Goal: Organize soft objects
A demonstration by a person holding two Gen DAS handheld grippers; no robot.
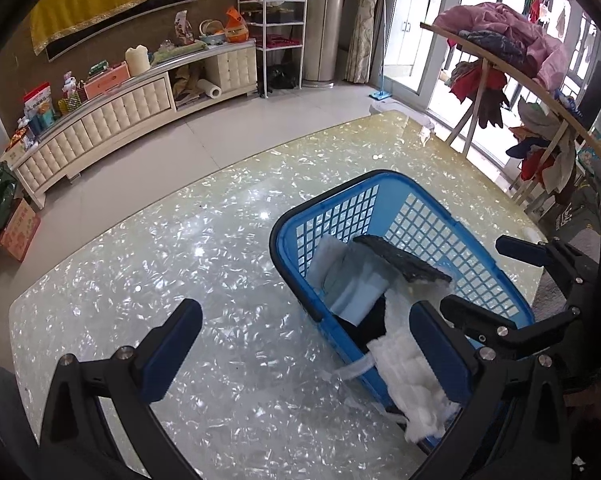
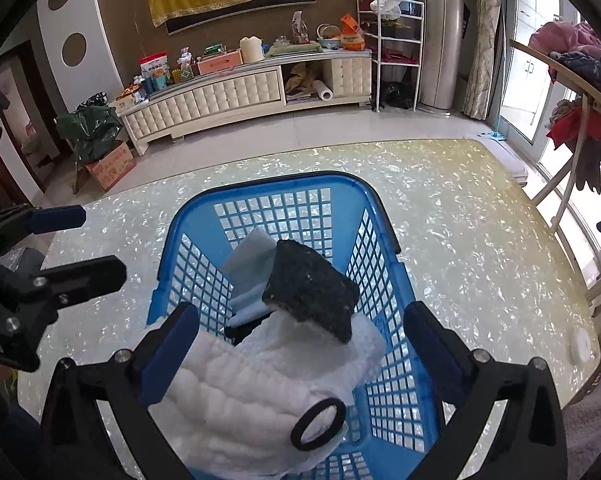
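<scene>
While both grippers [image 1: 296,344] [image 2: 304,344] gape empty, white cloth [image 2: 260,376] overhangs blue basket [image 2: 384,216] (dark sponge [image 2: 310,288] atop).

Basket [image 2: 372,264] near end: cut off by the picture's lower edge. Its floor: mostly hidden under white cloth [image 2: 236,392] and dark pad [image 2: 312,292]. Counter [image 2: 480,240] near edge: out of frame. Package print on the far cabinet: too small to read.

Blue lattice-walled basket [image 2: 380,280] on the table [image 2: 460,220], holding soft objects. A dark, speckled sponge block [image 2: 310,292] lies tilted on top. Beneath it, a white quilted cloth [image 2: 236,392] drapes over the near rim; pale blue-white folded cloths [image 2: 248,256] lie farther in. A black ring [image 2: 318,424] rests on the quilted cloth.
</scene>
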